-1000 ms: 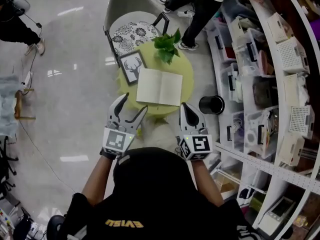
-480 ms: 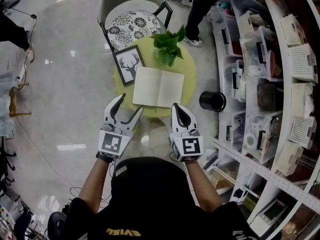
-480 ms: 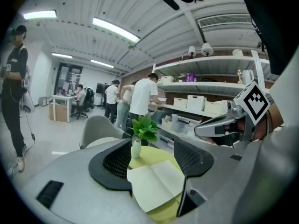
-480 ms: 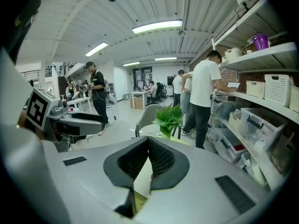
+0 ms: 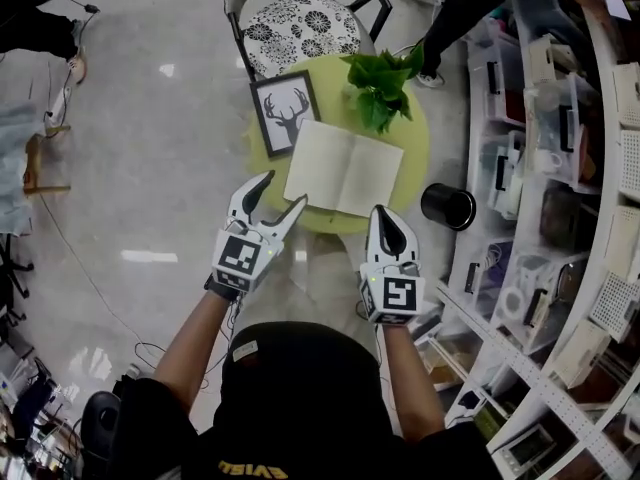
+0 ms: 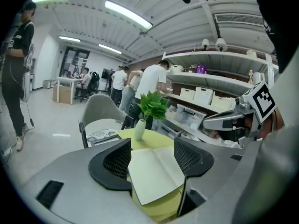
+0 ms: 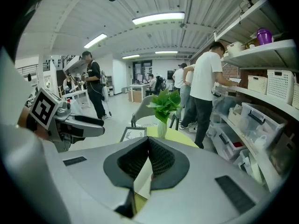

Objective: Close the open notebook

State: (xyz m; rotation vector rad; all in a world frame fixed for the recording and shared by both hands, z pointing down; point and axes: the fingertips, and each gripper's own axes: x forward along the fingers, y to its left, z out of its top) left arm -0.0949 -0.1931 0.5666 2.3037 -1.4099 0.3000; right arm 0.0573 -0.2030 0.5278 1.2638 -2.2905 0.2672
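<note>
While the notebook lies open and flat, pages up, on the near side of the round green bench, neither gripper touches it. That spot puts its near edge within reach of both hands. A framed deer picture lies just beside its left page, and a plant in a vase stands behind its far right corner. A cover folded across the spine would probably land on the other page and disturb neither.

The left gripper hovers short of the bench, near the notebook's near left corner. Its jaws stand wide apart, after just closing a little, and nothing is between them; in the left gripper view the notebook shows beyond the gap, not inside it. That wide stance probably readies it to take the edge of the left cover and lift it. The right gripper hangs near the near right corner, also clear of the bench. Its jaws are pressed together on nothing, with only a sliver of page visible past them in the right gripper view. Held closed, it may be meant as a blunt tip to steady the right page while the other side folds over.

The closing has not begun; this looks like the approach
</note>
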